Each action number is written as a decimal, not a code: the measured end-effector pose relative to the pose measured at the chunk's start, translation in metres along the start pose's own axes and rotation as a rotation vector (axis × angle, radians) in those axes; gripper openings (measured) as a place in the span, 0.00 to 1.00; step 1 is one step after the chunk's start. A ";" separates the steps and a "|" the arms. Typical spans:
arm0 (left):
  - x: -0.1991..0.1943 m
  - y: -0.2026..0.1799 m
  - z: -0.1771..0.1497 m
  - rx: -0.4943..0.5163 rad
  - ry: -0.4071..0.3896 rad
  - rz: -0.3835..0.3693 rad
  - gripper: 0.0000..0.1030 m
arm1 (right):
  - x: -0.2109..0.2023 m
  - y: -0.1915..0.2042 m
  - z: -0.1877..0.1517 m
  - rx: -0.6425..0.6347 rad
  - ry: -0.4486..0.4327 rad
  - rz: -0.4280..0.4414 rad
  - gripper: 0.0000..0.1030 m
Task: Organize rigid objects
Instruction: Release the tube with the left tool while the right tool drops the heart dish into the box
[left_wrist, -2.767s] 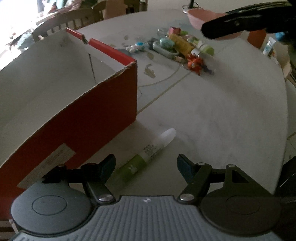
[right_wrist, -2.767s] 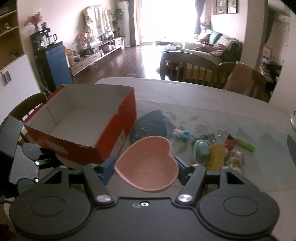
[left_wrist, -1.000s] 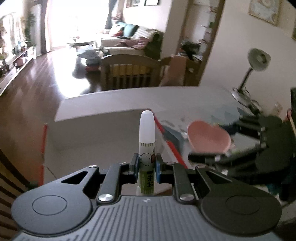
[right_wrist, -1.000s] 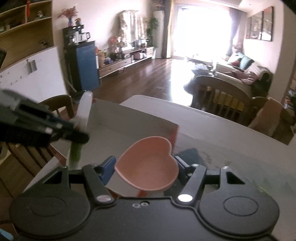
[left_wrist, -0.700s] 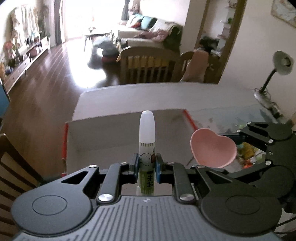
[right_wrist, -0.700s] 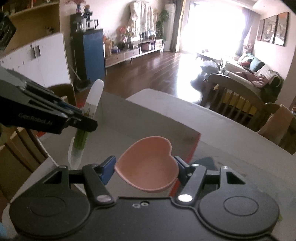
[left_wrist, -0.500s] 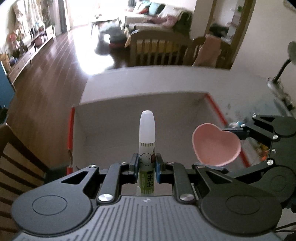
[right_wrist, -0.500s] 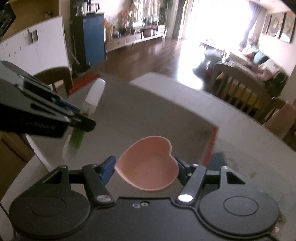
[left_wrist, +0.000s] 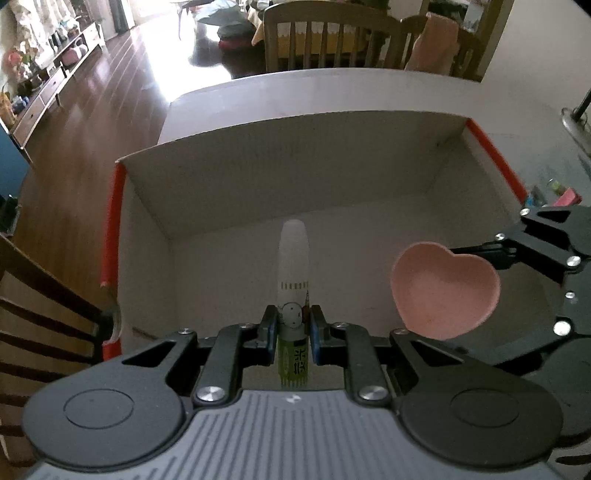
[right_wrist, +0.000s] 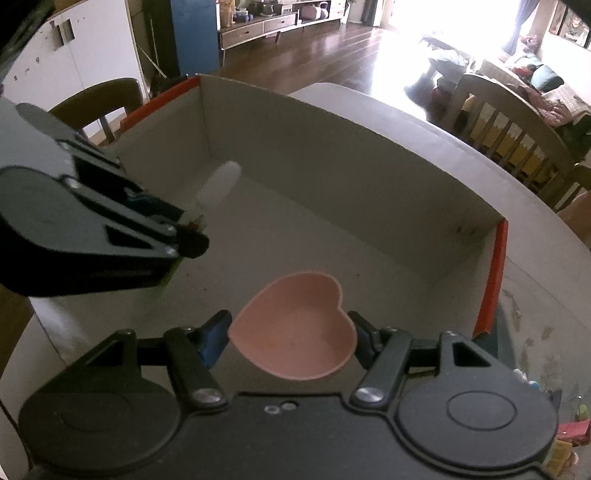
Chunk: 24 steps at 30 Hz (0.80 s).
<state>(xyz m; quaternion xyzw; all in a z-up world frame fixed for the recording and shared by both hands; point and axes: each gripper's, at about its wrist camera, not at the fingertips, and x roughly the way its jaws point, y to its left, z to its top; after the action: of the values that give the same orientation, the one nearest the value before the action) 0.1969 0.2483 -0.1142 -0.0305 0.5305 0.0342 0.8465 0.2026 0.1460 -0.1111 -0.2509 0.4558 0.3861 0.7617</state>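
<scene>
White counter (left_wrist: 332, 85), chairs (left_wrist: 325, 40) beyond — over the box (left_wrist: 295, 173), left tongs (left_wrist: 293, 328) pinch a tube (left_wrist: 293, 266), right tongs (right_wrist: 291, 341) clamp a heart dish (right_wrist: 295, 328).

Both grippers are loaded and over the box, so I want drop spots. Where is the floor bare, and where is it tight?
The whole floor of the box is bare: drop the tube toward the far wall and the heart dish toward the red right edge. It is tight only between the left gripper and right gripper, side by side.
</scene>
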 end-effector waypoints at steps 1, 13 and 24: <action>0.003 0.000 0.000 0.004 0.007 0.003 0.16 | 0.003 0.000 0.005 0.006 0.014 0.010 0.65; 0.034 -0.010 0.003 0.023 0.129 0.041 0.16 | 0.008 -0.009 0.012 0.049 0.069 0.041 0.67; 0.018 -0.018 -0.010 -0.003 0.100 0.021 0.17 | -0.012 -0.007 0.002 0.026 0.013 0.055 0.73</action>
<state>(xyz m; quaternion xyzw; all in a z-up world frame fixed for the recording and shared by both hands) 0.1979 0.2300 -0.1347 -0.0277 0.5722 0.0424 0.8185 0.2056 0.1393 -0.0996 -0.2310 0.4726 0.3991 0.7510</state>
